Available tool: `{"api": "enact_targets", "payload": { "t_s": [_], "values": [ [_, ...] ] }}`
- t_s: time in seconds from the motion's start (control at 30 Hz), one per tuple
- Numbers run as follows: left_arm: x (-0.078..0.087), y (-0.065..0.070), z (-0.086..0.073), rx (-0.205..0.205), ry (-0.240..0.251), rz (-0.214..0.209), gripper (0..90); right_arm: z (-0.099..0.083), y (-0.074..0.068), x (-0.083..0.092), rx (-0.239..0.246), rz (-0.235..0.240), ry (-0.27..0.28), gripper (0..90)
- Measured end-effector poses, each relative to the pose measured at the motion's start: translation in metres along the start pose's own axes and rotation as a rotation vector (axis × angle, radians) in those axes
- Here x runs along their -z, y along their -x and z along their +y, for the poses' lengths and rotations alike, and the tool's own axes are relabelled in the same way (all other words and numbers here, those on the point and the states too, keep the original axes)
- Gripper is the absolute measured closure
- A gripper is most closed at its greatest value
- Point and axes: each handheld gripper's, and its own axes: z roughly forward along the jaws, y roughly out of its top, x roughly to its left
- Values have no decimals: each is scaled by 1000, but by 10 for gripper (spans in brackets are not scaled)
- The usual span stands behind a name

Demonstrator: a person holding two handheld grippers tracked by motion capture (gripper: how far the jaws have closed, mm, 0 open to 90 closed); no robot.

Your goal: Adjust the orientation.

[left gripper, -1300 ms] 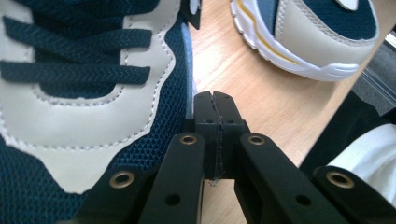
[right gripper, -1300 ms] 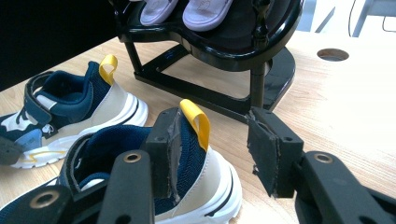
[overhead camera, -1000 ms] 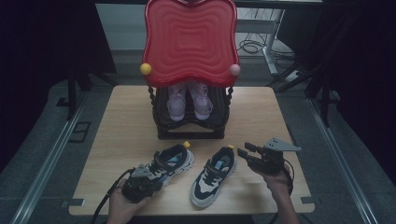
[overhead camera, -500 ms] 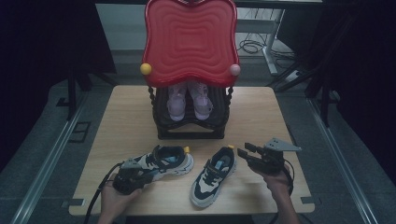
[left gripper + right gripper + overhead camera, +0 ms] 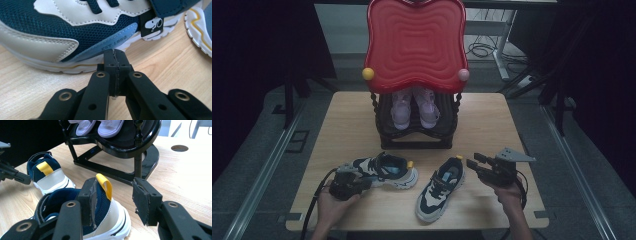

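Navy sneakers lie on the wooden table [image 5: 362,120]: the left gripper [image 5: 115,53], jaws clenched empty, touches the left sneaker [image 5: 384,170]; the right gripper [image 5: 116,202] stands released at the right sneaker [image 5: 442,187] heel.

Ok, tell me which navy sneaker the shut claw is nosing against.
The left navy sneaker, lying crosswise with its yellow heel tab toward the right. The left claw, jaws shut, meets its sole edge. The other navy sneaker lies lengthwise, heel by the open right claw.
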Motion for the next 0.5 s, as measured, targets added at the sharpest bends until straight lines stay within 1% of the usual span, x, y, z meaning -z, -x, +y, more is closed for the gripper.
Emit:
{"api": "enact_targets", "payload": {
  "t_s": [0.23, 0.3, 0.37, 0.5],
  "values": [
    [2, -5, -1, 18, 12, 5, 900, -1, 2, 1, -5, -7, -1, 549],
    [3, -7, -3, 25, 15, 0, 900, -1, 2, 1, -7, -7, -1, 548],
    [3, -9, -4, 38, 22, -14, 900, -1, 2, 1, -6, -7, -1, 548],
    [2, -13, -4, 45, 23, -13, 900, -1, 2, 0, -4, -7, -3, 548]
  ]
}}
